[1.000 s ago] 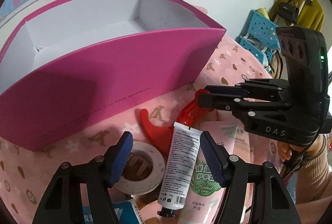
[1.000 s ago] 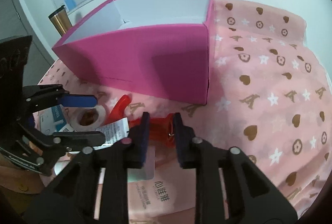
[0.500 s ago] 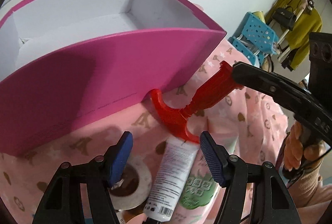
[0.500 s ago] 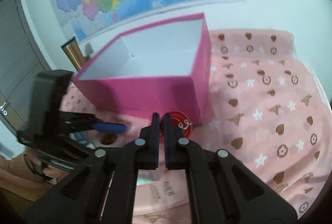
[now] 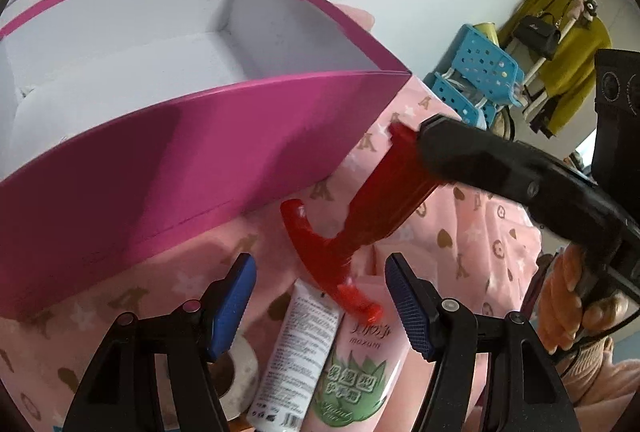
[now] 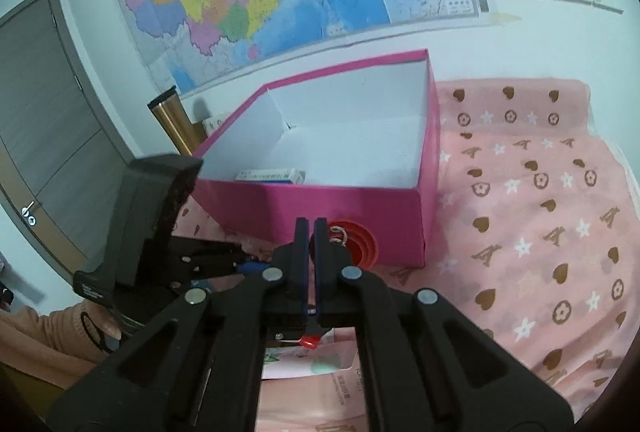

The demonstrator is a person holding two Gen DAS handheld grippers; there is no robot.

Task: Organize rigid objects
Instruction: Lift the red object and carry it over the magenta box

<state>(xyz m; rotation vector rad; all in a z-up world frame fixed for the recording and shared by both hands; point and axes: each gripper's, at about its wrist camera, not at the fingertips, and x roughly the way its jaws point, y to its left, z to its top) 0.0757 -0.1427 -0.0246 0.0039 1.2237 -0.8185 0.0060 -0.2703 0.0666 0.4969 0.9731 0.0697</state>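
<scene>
The right tongs point(image 6: 309, 232) are clamped on the handle of the red hammer point(image 5: 352, 220), holding it tilted in the air just in front of the pink box point(image 5: 200, 152). The left tongs point(image 5: 320, 296) stand about half open, gripping nothing, above 2 tubes point(image 5: 296, 352) and a tape roll point(image 5: 236, 376) on the pink cloth point(image 6: 540, 212). A small carton point(image 6: 272, 176) lies inside the box.

You get bright, even daylight in both views, with soft shadows beneath the pink box point(image 5: 200, 160) on the cloth point(image 6: 540, 200). The fisheye bends the walls hard and blackens your corners. The red toy hammer point(image 5: 352, 228) is smeared with motion blur.
</scene>
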